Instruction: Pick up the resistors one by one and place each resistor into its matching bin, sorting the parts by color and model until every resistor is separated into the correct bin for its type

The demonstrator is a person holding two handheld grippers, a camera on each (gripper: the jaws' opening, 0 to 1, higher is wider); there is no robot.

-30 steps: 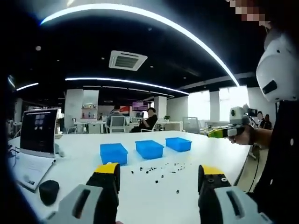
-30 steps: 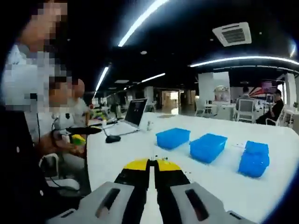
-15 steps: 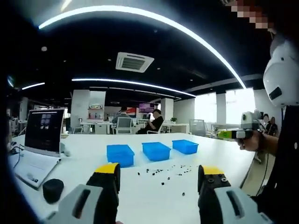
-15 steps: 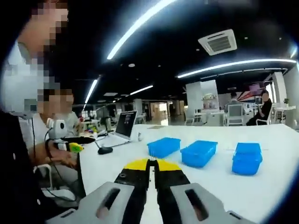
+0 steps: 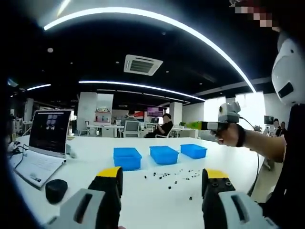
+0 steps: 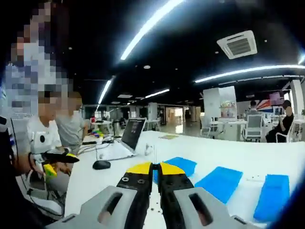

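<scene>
An open office with a white table [image 5: 86, 157]. The left gripper [image 5: 162, 179] hovers, jaws spread wide; the right gripper [image 6: 155, 169] has its jaws pressed together (nothing visibly between them). Beyond, small dark resistors [image 5: 174, 175] lie scattered before three blue bins [image 5: 164, 154], a laptop [image 5: 45, 143] aside.

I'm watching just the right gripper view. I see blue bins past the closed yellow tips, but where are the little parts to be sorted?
Observer: The resistors lie scattered loose on the white table, in front of the three blue bins.
Visitor: Is the other gripper closed too?
Observer: No, the left gripper has its jaws wide apart with nothing between them.
Visitor: And where is mine?
Observer: The right gripper is held up off the table by a hand, to the right of the bins in the left gripper view.
</scene>
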